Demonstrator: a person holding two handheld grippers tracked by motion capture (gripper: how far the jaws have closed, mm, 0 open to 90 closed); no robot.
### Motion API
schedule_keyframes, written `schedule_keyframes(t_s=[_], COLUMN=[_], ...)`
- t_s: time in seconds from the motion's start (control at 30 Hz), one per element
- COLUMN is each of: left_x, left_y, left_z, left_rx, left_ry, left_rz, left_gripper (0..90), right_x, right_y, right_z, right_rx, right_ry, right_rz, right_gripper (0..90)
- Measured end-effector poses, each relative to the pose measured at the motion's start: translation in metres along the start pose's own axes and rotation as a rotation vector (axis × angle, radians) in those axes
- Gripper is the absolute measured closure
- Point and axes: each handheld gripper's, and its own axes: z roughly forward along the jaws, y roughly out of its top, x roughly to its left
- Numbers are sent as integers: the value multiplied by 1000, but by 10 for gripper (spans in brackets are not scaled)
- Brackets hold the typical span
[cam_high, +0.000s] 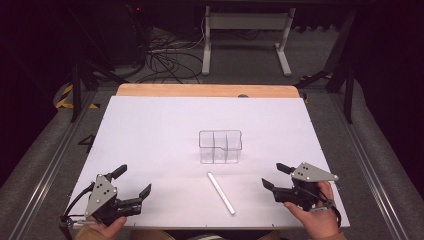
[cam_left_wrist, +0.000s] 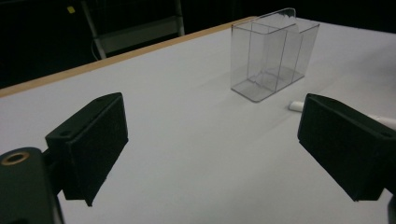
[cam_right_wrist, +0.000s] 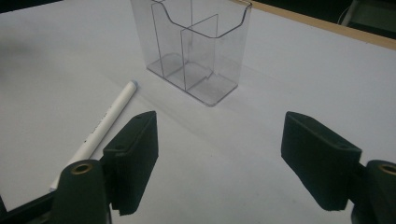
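A clear plastic holder (cam_high: 220, 146) with inner dividers stands upright near the middle of the white table; it is also in the left gripper view (cam_left_wrist: 273, 58) and the right gripper view (cam_right_wrist: 196, 46). A white pen (cam_high: 221, 193) lies flat in front of it, seen too as a pen (cam_right_wrist: 100, 126) left of the right jaws and a pen tip (cam_left_wrist: 295, 106) by the left gripper's right jaw. My left gripper (cam_high: 132, 181) rests open at the near left corner. My right gripper (cam_high: 275, 175) is open at the near right, right of the pen. Nothing lies between either pair of jaws.
The white sheet (cam_high: 150, 130) covers the table, with a wooden edge (cam_high: 200, 90) at the far side. Beyond it stand a white desk frame (cam_high: 245, 35) and cables (cam_high: 165, 60) on the floor. Metal rails (cam_high: 45, 170) run along both sides.
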Motion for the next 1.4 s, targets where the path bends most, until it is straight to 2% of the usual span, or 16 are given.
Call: schedule_keyframes(t_s=[0.1, 0.23, 0.33, 0.7, 0.9, 1.13, 1.4], left_x=[2, 4, 3, 3, 2, 2, 3], left_y=[1, 1, 1, 1, 0, 0, 0], left_z=[-1, -2, -1, -2, -1, -1, -1], left_rx=[-18, -28, -27, -37, -21, -28, -29], left_ry=[-32, -36, -25, -22, 5, 4, 3], left_rz=[-47, -60, -48, -48, -27, -30, -33], left_gripper=[91, 92, 92, 95, 100, 100, 100], right_x=[2, 4, 5, 5, 5, 8, 10], right_y=[1, 2, 3, 5, 5, 8, 10], right_z=[-1, -2, -3, -6, -7, -7, -10], right_rx=[-8, -11, -4, -20, -26, -40, -52], right_ry=[8, 14, -1, -7, -12, 6, 2], right_rz=[4, 19, 5, 32, 32, 37, 30], right_gripper=[299, 306, 299, 278, 261, 252, 251])
